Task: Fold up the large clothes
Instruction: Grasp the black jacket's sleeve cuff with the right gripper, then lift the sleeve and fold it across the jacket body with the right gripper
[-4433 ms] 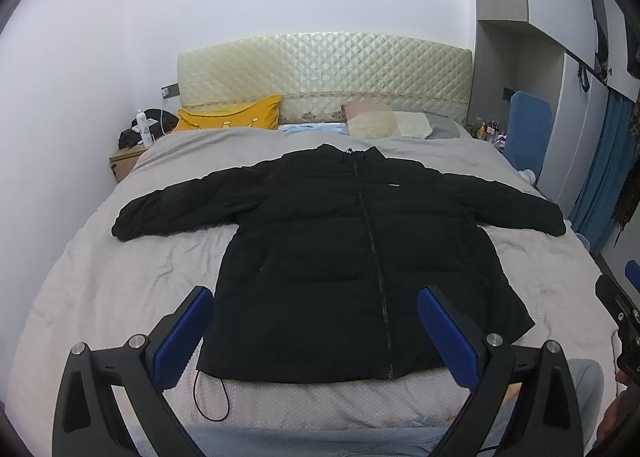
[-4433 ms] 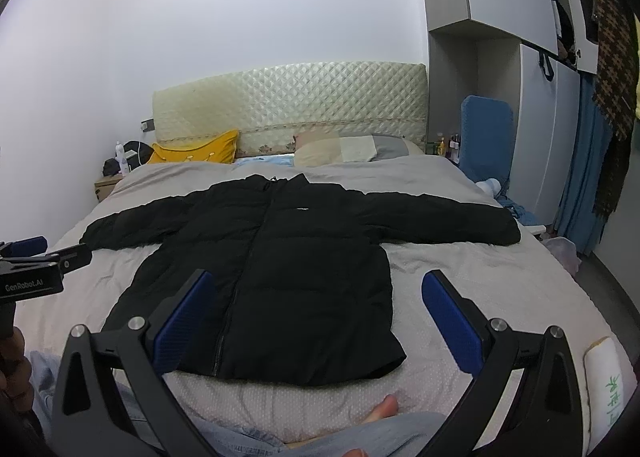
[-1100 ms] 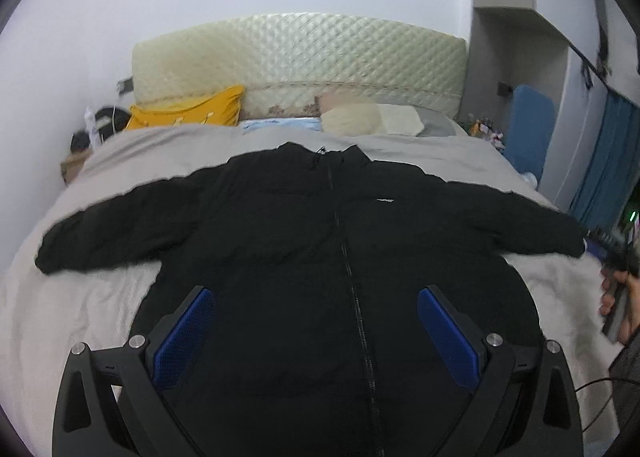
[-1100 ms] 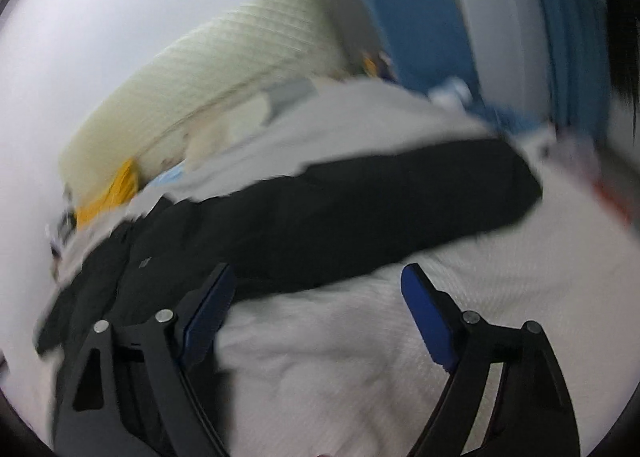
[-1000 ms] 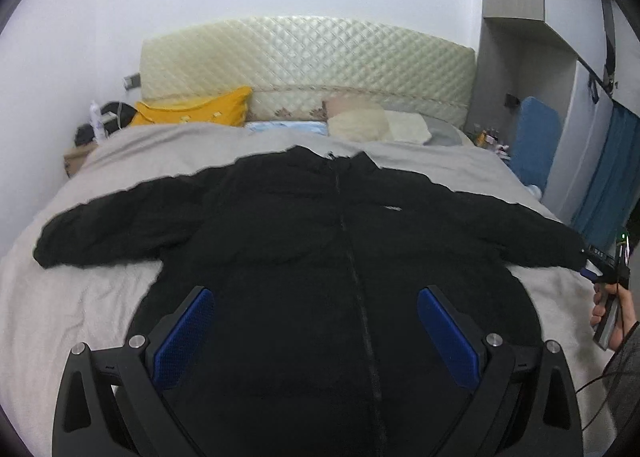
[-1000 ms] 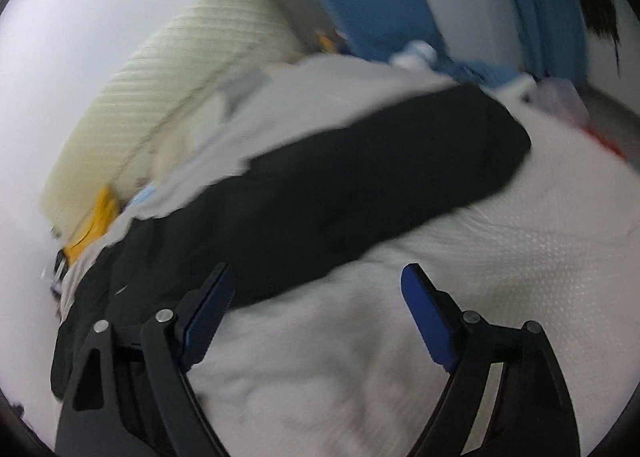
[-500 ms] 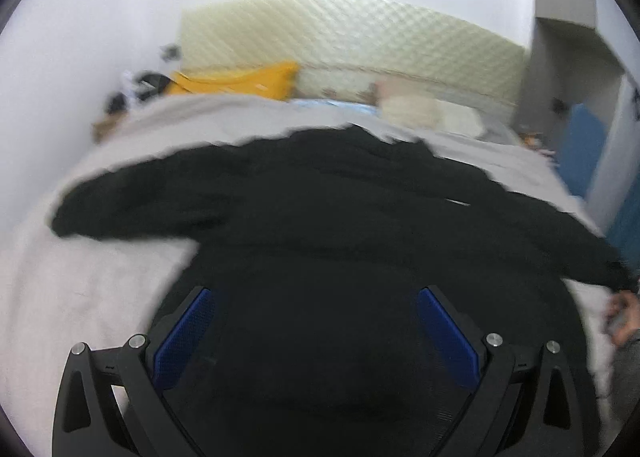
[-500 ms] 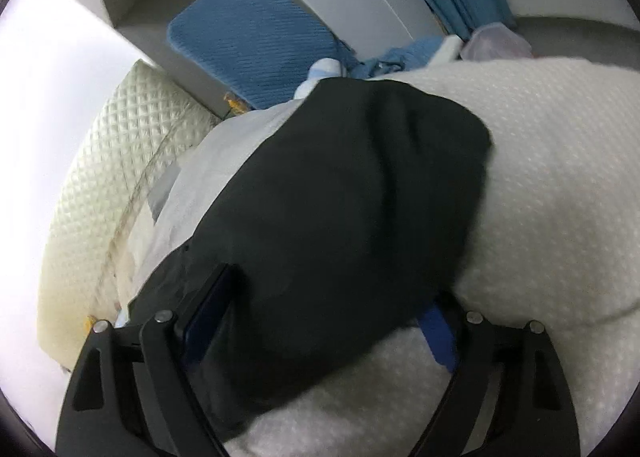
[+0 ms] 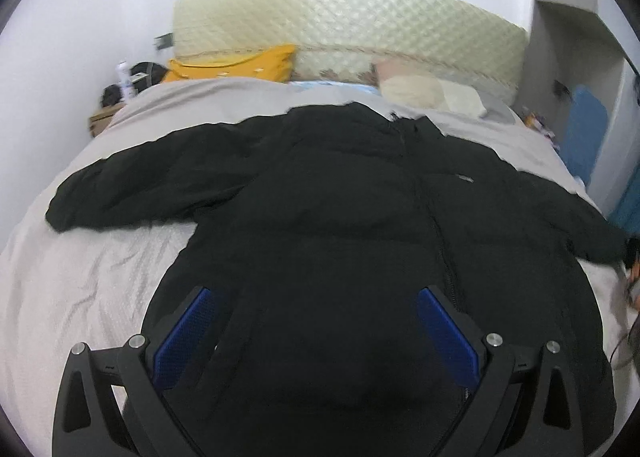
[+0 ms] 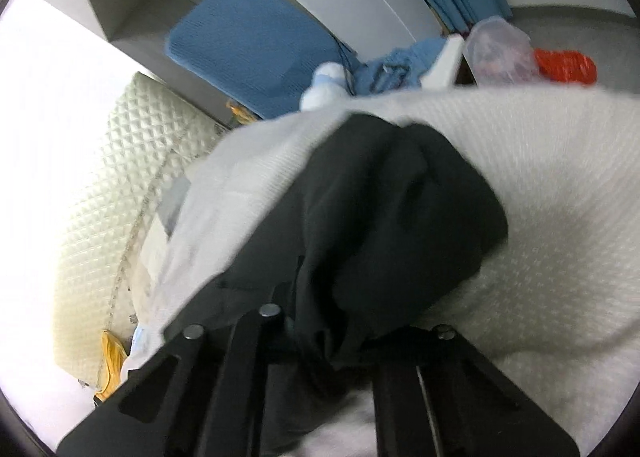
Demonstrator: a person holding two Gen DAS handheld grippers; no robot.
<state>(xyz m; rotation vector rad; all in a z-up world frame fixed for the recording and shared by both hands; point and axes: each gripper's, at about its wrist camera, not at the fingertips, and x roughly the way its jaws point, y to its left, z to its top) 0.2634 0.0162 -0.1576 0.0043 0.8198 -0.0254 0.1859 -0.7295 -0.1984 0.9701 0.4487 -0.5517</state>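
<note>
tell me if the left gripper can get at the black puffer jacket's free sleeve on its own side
Probably yes: the left gripper hovers open over the black puffer jacket, and that sleeve lies uncovered on the grey bedspread.

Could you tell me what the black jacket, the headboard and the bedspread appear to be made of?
Black jacket: probably matte synthetic shell with padding; it looks puffy.
Headboard: cream upholstery, possibly faux leather; diamond quilting, slight sheen.
Bedspread: light woven fabric, matte, with soft creases.

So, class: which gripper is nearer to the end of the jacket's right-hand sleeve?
Right. The right gripper is shut on the sleeve end, cloth bunched between its fingers. The left gripper hangs open over the jacket's body, well away from that cuff.
</note>
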